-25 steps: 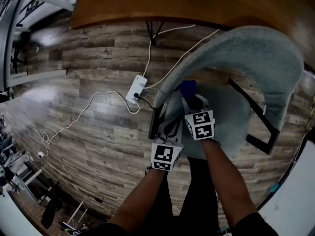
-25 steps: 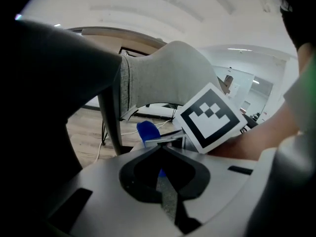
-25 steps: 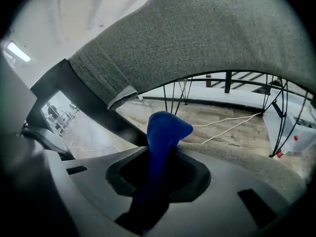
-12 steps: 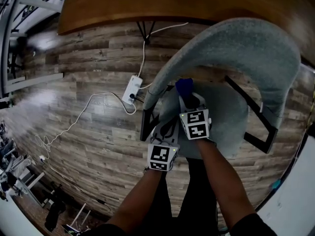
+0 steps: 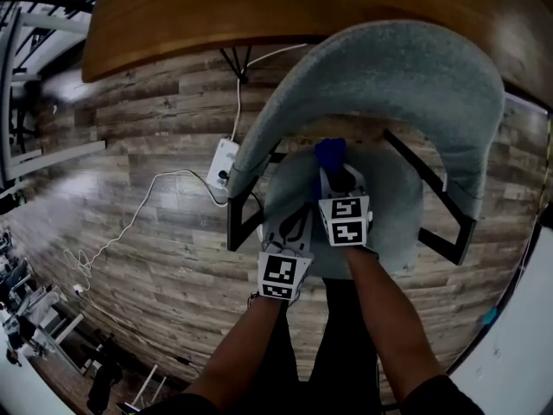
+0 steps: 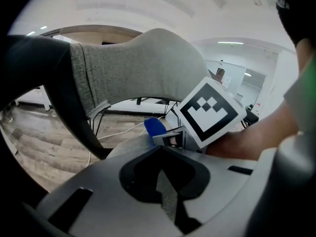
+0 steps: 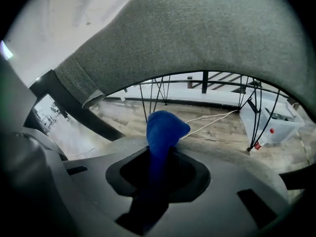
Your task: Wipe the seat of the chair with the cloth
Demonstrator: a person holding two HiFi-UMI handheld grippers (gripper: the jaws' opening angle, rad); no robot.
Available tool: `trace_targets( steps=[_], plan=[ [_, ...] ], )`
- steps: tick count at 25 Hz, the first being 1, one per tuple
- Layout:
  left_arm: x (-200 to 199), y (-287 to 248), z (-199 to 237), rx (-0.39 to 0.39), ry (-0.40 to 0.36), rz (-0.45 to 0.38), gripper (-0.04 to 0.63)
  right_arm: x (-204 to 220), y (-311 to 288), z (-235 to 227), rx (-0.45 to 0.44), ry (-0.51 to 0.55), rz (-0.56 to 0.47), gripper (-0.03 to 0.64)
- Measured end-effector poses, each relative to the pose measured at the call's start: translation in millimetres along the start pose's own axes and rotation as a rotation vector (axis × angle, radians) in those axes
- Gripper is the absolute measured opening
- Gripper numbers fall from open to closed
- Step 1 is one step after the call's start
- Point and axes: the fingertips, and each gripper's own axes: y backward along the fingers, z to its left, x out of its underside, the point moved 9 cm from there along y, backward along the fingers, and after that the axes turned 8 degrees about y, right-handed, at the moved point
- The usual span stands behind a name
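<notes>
Cloth (image 5: 330, 154), blue, bunched, pinched in right claw (image 5: 339, 178), jaws closed on it, tip over rear of grey chair seat (image 5: 393, 206), below curved backrest (image 5: 406, 67). Left claw (image 5: 289, 230) just beside, jaws together, holding nothing, over seat's front left. Wood floor (image 5: 147, 249) around; power strip (image 5: 221, 162) and white cable (image 5: 130, 219) at left.

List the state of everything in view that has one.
right gripper, shut on the blue cloth.
blue cloth, pinched, its bunched end sticking out past the jaws.
left gripper, shut, holding nothing.
chair, upright on the floor; whether the cloth touches its seat cannot be told.
power strip, on the floor, dark plug in it.
</notes>
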Motion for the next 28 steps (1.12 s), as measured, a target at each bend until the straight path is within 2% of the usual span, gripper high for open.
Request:
trace_targets(
  steps=[4, 13, 22, 28],
  plan=[
    [-0.6, -6.1, -7.6, 0.005, 0.021, 0.016, 0.005, 9.5, 11.5, -17.5, 0.039, -0.032, -0.002, 0.097],
    [-7.3, -25.7, -36.9, 0.045, -0.008, 0.026, 0.005, 32.9, 30.3, -56.4, 0.108, -0.1, -0.001, 0.097],
    [-21.1, -38.2, -76.7, 0.061, -0.03, -0.003, 0.005, 53.4, 53.1, -96.2, 0.173, -0.134, -0.007, 0.097],
    [-11.3, -47.9, -94.8, 0.053, -0.042, 0.023, 0.005, 68.9, 67.9, -115.9, 0.223, -0.157, 0.019, 0.097]
  ],
)
